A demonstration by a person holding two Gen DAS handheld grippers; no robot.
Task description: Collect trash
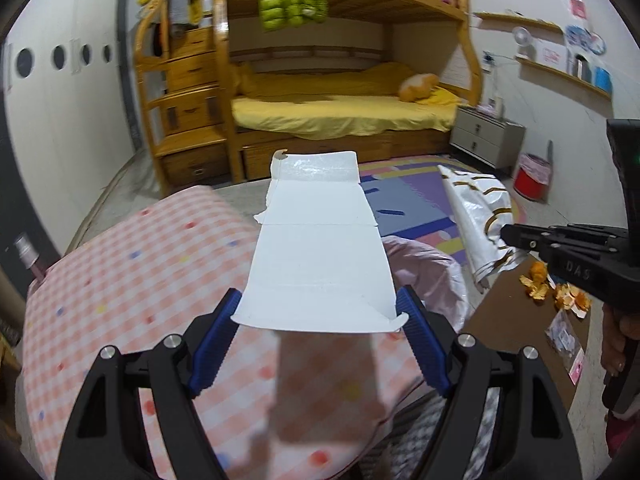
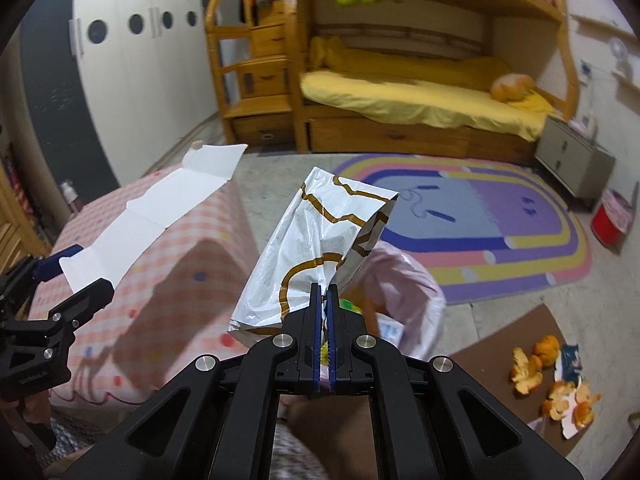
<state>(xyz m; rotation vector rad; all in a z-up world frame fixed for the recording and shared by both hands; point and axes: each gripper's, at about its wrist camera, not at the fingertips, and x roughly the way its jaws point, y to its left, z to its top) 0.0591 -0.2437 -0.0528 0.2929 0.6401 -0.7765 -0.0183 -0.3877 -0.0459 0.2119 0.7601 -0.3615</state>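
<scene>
My left gripper [image 1: 320, 312] is shut on a flattened white cardboard sheet [image 1: 320, 248], held out flat above a pink checked cover [image 1: 132, 280]; the sheet also shows in the right wrist view [image 2: 160, 212]. My right gripper [image 2: 325, 292] is shut on a white plastic bag with brown-gold lines [image 2: 320, 236], held upright above a pink-lined trash bag [image 2: 404, 280]. In the left wrist view the right gripper [image 1: 508, 236] holds that bag [image 1: 476, 216] at the right. Orange peels [image 2: 560, 384] and torn wrappers [image 2: 570, 356] lie on a brown board.
A wooden bunk bed [image 1: 344, 92] with yellow bedding stands at the back. A colourful rug [image 2: 480, 220] covers the floor. A red bin [image 1: 530, 180] and a grey nightstand [image 1: 488, 136] are at the right. A pink bottle [image 1: 30, 260] stands at the left.
</scene>
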